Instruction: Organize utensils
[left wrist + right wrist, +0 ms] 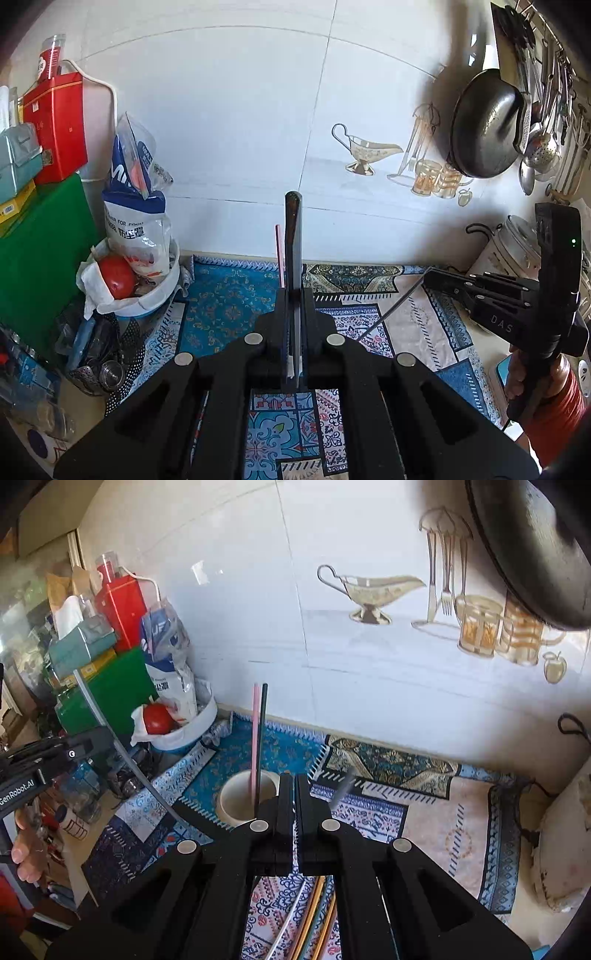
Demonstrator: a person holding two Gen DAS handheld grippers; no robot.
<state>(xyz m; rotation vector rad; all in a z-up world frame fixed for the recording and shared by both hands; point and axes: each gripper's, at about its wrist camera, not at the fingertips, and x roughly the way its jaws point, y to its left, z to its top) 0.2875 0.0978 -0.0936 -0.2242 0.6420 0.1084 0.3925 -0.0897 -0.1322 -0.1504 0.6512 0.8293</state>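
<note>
Steel knife pinched upright in my left gripper (293, 295), a thin rod caught in my right.
I hold the knife (293, 236) blade-up so it can drop handle-first into the white cup (246, 794), where a pink chopstick (255, 738) and a black one (261, 746) already stand; my right gripper (294, 786), pressed together on the grey rod (341, 788), waits beside it over the patterned desk mat (424, 812).
</note>
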